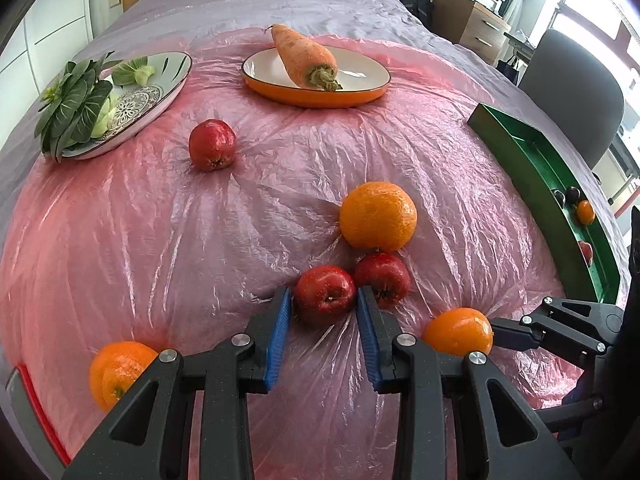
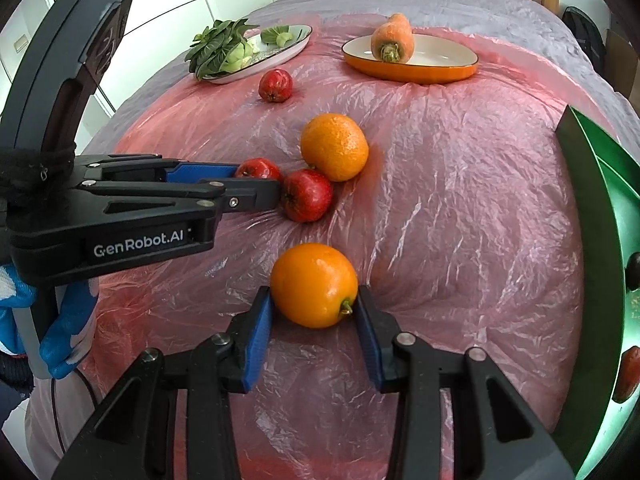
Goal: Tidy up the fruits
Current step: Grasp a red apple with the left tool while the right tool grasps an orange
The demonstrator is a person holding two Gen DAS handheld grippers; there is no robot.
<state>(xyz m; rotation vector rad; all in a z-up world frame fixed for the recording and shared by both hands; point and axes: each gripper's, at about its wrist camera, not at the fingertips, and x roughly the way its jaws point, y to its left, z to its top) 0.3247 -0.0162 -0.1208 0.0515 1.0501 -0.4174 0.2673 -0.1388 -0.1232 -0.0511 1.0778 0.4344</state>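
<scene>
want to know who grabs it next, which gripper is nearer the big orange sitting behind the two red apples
Left. The left gripper is closed on a red apple just in front of the big orange. The right gripper sits further back, around a smaller orange.

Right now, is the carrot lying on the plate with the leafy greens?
No, the carrot lies on the orange-rimmed plate; the greens are on a separate patterned plate.
</scene>
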